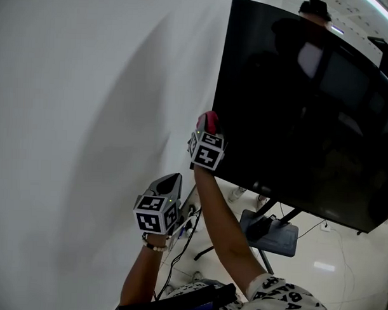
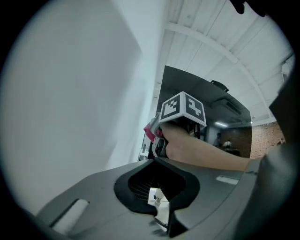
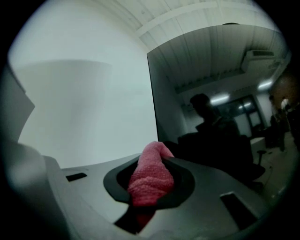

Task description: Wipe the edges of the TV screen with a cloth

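Observation:
The big black TV screen (image 1: 297,110) stands on the right, and its left edge runs down beside the white wall. My right gripper (image 1: 207,127) is shut on a pink cloth (image 1: 209,122) and holds it against that left edge, about halfway down. In the right gripper view the cloth (image 3: 150,176) bulges out of the jaws' recess, with the TV screen (image 3: 220,93) just ahead. My left gripper (image 1: 169,181) hangs lower and to the left, pointing up, shut and holding nothing. The left gripper view looks up at the right gripper (image 2: 161,140), the cloth (image 2: 151,130) and the TV screen (image 2: 229,117).
A plain white wall (image 1: 87,116) fills the left side. Under the TV, a dark stand base (image 1: 271,231) rests on the pale floor, and cables (image 1: 185,237) trail down beside it. The glossy screen mirrors the room and ceiling lights.

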`<state>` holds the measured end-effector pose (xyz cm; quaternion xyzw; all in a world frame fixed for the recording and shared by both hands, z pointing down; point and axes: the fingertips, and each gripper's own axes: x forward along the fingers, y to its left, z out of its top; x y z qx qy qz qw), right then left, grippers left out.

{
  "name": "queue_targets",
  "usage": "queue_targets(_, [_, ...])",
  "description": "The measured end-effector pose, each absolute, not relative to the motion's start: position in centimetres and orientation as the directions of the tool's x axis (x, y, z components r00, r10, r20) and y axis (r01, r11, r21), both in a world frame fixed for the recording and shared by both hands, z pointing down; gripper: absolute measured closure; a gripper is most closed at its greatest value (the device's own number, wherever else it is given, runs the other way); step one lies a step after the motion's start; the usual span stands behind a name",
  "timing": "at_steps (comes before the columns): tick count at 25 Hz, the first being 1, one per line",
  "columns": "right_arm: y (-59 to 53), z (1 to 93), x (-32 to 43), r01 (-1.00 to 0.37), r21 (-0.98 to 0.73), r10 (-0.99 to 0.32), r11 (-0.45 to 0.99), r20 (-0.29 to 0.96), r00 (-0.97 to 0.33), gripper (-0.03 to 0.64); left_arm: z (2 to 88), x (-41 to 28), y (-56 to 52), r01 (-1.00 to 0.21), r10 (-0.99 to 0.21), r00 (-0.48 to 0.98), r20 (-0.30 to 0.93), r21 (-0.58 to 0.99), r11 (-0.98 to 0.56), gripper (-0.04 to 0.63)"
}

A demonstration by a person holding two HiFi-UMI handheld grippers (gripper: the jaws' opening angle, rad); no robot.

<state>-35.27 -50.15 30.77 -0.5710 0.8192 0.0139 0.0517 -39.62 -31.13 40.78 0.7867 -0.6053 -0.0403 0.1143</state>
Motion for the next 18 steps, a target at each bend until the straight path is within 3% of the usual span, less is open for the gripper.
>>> queue_targets(10, [-49.3,19.2,-36.8,-0.946,-0.024,-0.925,0.323,-0.218,-0.310,0.555,32.7,-41.3,-31.6,-0.957,-0.967,0.249,-0.049,0.140,-0.253,0.595])
queue_targets(18, [-48.9,7.0,-37.9,-0.946,0.119,-0.867,0.302,-0.379,-0.324,0.555,30.3,-41.1,-31.2,-0.950,-0.956,0.271,-0.109,0.132,-0.284,0.595])
